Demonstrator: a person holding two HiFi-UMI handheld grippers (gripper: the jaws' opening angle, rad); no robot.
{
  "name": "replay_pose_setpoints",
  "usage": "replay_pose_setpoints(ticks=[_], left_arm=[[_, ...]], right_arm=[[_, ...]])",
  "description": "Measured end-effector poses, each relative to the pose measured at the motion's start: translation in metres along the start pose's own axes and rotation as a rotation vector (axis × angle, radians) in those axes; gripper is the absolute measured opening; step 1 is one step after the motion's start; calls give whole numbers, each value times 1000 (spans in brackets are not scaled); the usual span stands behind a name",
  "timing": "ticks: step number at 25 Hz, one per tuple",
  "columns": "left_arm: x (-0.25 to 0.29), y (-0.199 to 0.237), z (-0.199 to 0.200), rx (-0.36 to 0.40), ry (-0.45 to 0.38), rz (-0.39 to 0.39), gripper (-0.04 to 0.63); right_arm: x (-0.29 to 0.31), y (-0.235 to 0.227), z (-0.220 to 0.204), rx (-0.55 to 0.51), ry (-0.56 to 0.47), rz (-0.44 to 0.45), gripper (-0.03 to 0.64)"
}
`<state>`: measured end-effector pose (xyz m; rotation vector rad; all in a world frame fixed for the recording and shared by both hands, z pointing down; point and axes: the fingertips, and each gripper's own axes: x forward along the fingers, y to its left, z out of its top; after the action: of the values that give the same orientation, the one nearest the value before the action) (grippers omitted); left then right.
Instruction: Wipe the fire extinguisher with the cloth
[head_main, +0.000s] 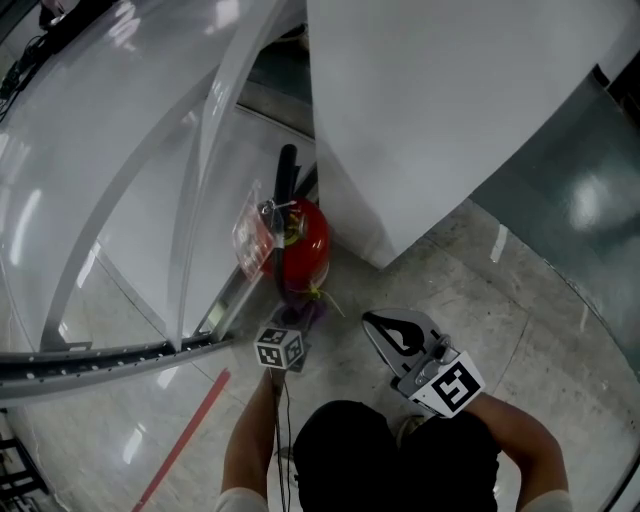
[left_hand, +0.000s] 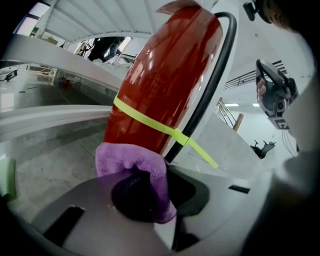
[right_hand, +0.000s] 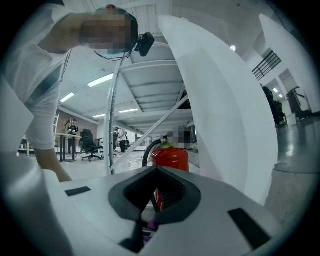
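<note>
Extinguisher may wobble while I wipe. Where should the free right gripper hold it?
Take the valve head atop the fire extinguisher, from above on the open floor side: the red body looks too wide and round for the jaws, and the white panel crowds its far side.

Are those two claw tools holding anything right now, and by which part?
The left gripper pinches the purple cloth by a bunched fold, against the red fire extinguisher low down. The right gripper holds nothing; its fingers are together.
</note>
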<state>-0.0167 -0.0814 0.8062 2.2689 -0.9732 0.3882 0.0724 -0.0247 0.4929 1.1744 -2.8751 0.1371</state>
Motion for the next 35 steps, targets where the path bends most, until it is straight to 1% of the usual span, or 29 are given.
replay_pose_setpoints(ticks=[2,5,9,13,15,18,21,26,32,35], left_arm=[[-1,0,0,9,-1,1,54],[-4,-3,8,54,2,-2,54],[-14,-11,26,106,6,-29,54],[-25,-17,37,192,56,-37,54],[-30,-22,43,223,62,-52,54],[-42,-31,62,244,42,-91,54],[-55,-41,82,279,40,-123,54],[-72,-55,106,353,58,-141,54],[-88,-65,130,382,56,-166,54],[-94,-69,139,368,57,-164,54]], right_arm=[[1,3,1,10,-2,9,14],[3,5,0,23,-4,17,14],[6,5,-1,14,-18,25,14],[11,8,-2,22,-15,29,14],[13,8,-1,19,-28,31,14],[17,12,-1,30,-26,47,14],[20,13,-2,31,-31,48,14],[25,16,-3,37,-37,60,14],[28,16,-3,41,-43,66,14],[29,16,-3,44,-47,68,14]])
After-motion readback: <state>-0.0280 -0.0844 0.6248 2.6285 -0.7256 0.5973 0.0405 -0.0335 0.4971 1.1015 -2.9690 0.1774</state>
